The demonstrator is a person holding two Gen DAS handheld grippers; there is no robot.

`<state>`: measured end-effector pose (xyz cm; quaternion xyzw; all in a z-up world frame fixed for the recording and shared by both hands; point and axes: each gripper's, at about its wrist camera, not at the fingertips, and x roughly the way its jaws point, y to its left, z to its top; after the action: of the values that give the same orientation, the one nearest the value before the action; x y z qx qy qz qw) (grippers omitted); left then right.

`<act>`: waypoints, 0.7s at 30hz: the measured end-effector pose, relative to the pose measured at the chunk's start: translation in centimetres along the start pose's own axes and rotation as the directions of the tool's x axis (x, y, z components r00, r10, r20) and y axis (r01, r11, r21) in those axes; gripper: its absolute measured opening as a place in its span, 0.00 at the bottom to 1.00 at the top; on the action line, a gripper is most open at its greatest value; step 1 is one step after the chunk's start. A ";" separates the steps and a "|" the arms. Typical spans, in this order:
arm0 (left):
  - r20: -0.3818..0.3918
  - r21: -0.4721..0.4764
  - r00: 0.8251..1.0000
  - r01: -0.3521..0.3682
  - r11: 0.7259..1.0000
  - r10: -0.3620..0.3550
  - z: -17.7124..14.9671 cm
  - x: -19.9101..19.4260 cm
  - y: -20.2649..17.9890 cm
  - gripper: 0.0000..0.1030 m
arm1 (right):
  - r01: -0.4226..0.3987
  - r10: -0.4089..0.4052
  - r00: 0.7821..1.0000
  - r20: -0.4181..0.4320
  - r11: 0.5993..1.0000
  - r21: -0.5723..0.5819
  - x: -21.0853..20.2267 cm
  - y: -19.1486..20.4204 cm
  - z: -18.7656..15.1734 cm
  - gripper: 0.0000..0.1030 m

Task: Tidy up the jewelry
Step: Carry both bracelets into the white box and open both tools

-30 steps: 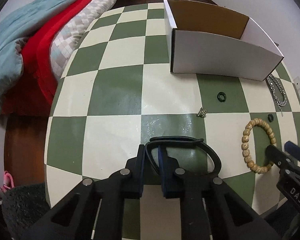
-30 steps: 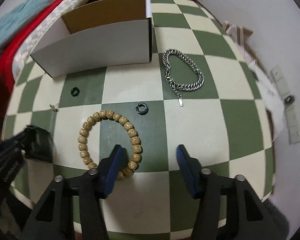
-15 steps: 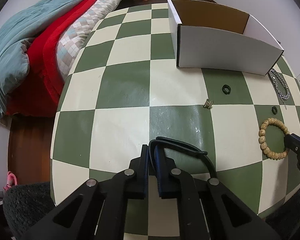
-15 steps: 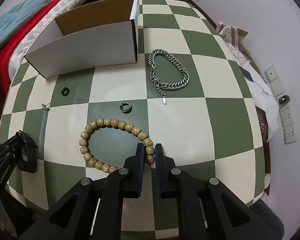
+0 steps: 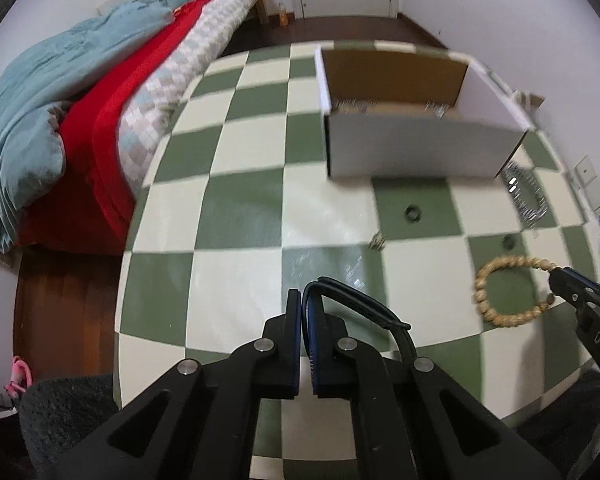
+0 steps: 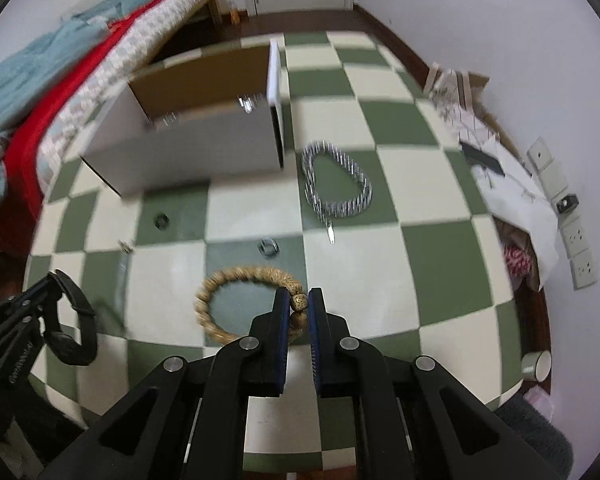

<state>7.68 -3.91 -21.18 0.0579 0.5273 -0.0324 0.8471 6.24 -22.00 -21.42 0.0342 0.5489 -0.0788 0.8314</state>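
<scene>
The right tongs [image 6: 299,307] are pinching the tan wooden bead bracelet [image 6: 236,280]; the left tongs [image 5: 305,312] are gripping a black band [image 5: 364,308]. Both should be lifting clear of the tabletop before crossing to the far white cardboard box [image 6: 188,140].

A green-and-cream checkered table [image 6: 420,248] carries a scatter of jewelry. An open white cardboard box [image 6: 204,148], brown inside, stands toward the far edge. Just beside its right end lies a silver chain bracelet [image 6: 336,184], looped flat on the cloth. Nearer the camera, a small dark ring [image 6: 162,220] sits on a green square in front of the box, a tiny metallic piece [image 6: 125,246] lies to its left, and a dark open ring [image 6: 269,246] rests near the centre. A wooden bead bracelet [image 6: 236,300] occupies the near part of the surface.
</scene>
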 end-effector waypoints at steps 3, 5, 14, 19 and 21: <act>0.045 -0.001 0.999 0.011 1.000 -0.011 1.0 -1.9 -0.1 0.01 | -0.009 0.009 0.999 0.043 1.000 -0.015 -1.9 0.5 1.0 0.09; 0.070 -0.005 0.997 0.021 1.000 -0.021 1.7 -3.0 -0.1 0.01 | -0.020 0.021 0.997 0.068 1.000 -0.020 -3.0 0.7 1.8 0.09; 0.154 -0.022 0.987 0.058 0.998 -0.054 5.5 -6.9 0.0 0.01 | -0.078 0.086 0.982 0.169 0.996 -0.049 -8.1 1.8 6.3 0.09; 0.188 -0.021 0.980 0.072 0.997 -0.067 8.6 -7.7 0.0 0.01 | -0.103 0.114 0.973 0.200 0.993 -0.065 -9.5 2.2 9.5 0.09; 0.189 -0.018 0.979 0.077 0.997 -0.073 10.0 -7.6 0.2 0.01 | -0.112 0.124 0.971 0.205 0.991 -0.070 -9.6 2.3 11.2 0.09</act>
<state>13.27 -5.11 -9.97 0.0240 0.4471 -0.0630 0.8920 13.05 -20.47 -8.26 0.0342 0.4577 -0.0163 0.8883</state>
